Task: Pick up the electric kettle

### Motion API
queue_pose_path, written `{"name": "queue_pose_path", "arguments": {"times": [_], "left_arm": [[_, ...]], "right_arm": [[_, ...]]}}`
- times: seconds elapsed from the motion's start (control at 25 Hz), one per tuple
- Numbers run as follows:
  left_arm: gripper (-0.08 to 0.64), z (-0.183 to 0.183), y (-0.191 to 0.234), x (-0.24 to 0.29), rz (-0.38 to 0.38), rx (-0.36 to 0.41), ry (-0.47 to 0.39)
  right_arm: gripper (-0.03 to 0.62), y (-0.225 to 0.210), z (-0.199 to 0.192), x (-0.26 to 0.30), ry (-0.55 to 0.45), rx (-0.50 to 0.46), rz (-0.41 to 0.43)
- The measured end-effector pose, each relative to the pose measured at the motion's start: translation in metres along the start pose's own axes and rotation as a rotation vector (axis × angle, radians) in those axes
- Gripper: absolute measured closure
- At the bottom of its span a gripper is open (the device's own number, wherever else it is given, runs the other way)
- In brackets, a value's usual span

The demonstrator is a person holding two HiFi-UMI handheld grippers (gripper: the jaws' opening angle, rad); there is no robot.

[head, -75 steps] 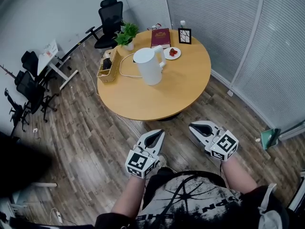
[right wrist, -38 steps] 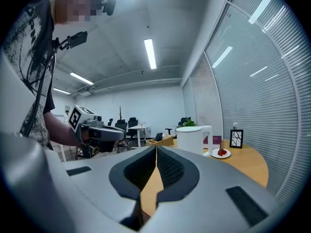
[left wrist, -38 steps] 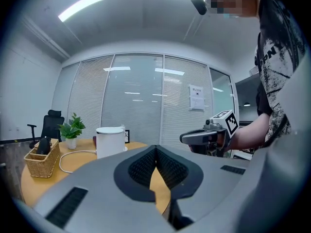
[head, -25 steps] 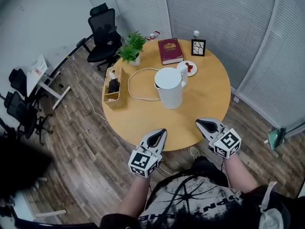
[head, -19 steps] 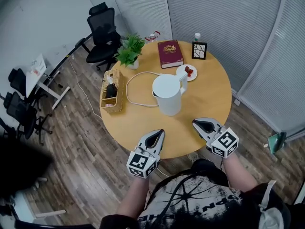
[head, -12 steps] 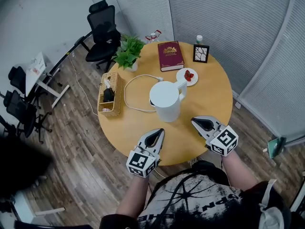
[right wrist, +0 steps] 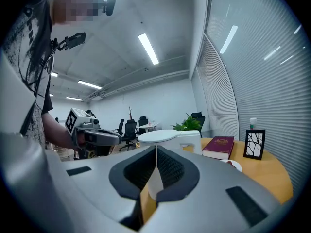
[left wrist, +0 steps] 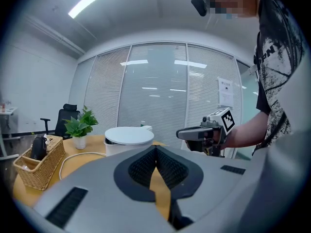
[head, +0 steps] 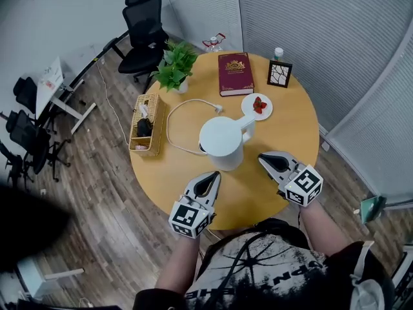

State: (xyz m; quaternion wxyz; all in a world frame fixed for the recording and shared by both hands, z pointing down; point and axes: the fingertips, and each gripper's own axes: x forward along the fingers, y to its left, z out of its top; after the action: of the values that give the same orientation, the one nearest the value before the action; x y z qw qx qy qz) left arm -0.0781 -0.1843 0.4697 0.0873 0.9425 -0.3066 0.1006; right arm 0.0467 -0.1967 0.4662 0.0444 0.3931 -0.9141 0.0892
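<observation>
White kettle (head: 221, 141), tan table (head: 290, 134), maroon book (head: 235, 73), green plant (head: 174, 66), red food (head: 259, 104), perhaps strawberries

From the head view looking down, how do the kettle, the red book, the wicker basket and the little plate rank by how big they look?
1. white kettle, though it stands tall, so nearness to the camera flatters it.
2. wicker basket and red book: too alike to rank.
3. small plate, clearly smallest.

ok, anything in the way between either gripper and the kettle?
Nothing visible. Only bare table separates the right gripper and the left gripper from the electric kettle. The plate lies beyond the kettle's handle and the cord loops off its left side, both clear of the approach. Both grippers' jaws are shut, empty.
</observation>
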Motion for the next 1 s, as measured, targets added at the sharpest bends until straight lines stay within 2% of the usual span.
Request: {"name": "queue_pose_path", "arguments": {"times": [0.28, 0.36, 0.68, 0.88, 1.0], "left_arm": [[0.561, -0.013, 0.005, 0.011, 0.037, -0.033, 0.022], [0.561, -0.016, 0.006, 0.015, 0.048, -0.041, 0.027], [0.561, -0.03, 0.009, 0.021, 0.092, -0.088, 0.049], [0.561, -0.043, 0.009, 0.026, 0.113, -0.116, 0.07], [0.561, -0.046, 0.011, 0.028, 0.13, -0.132, 0.071]], "right_arm": [[0.561, -0.033, -0.006, 0.018, 0.002, 0.028, -0.002], [0.497, -0.042, -0.013, 0.027, 0.031, 0.04, 0.004], [0.402, -0.085, -0.035, 0.061, 0.108, 0.021, -0.063], [0.376, -0.109, -0.043, 0.084, 0.121, 0.023, -0.104], [0.377, -0.115, -0.039, 0.098, 0.103, -0.031, -0.117]]}}
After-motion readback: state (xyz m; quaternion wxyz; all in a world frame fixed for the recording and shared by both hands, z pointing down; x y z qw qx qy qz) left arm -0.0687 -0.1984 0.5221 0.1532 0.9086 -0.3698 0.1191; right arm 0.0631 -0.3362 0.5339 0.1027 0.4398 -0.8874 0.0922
